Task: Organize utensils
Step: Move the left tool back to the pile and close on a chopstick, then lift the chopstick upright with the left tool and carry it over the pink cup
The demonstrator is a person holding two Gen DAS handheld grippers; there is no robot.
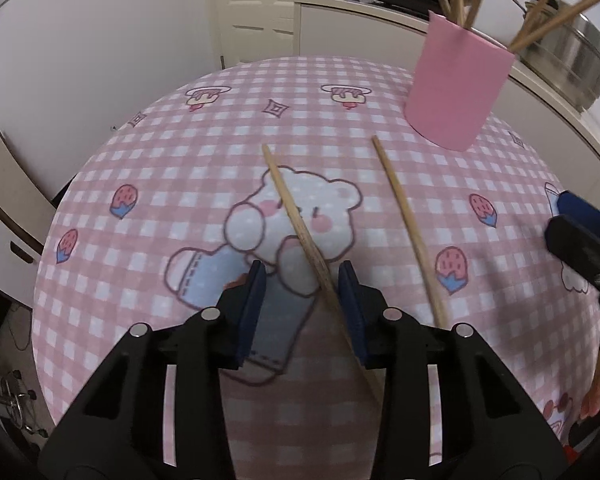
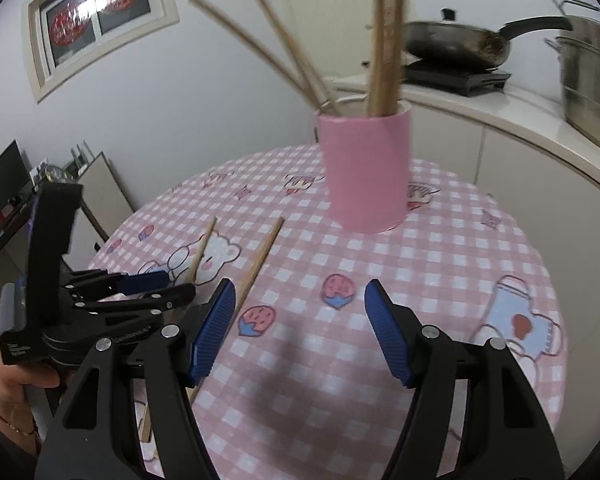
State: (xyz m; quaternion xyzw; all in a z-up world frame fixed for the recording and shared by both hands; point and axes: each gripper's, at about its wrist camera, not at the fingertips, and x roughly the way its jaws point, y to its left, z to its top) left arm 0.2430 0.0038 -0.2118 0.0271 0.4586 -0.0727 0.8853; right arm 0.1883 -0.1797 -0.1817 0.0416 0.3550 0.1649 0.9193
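Observation:
Two wooden chopsticks lie on the pink checked tablecloth (image 1: 148,184). The left chopstick (image 1: 296,220) runs between the blue pads of my left gripper (image 1: 302,280), close to the right pad; the jaws stand apart around it. The other chopstick (image 1: 408,220) lies to its right. A pink holder (image 1: 456,88) with several chopsticks stands at the back right, and in the right wrist view (image 2: 366,168) too. My right gripper (image 2: 300,296) is open and empty above the cloth, right of both chopsticks (image 2: 260,264). The left gripper (image 2: 148,288) shows at its left.
A white counter (image 2: 500,112) behind the table carries a wok (image 2: 452,40) on a hob and a steel pot (image 2: 592,80). A chair (image 1: 8,208) stands at the table's left. The table edge curves close at the left and back.

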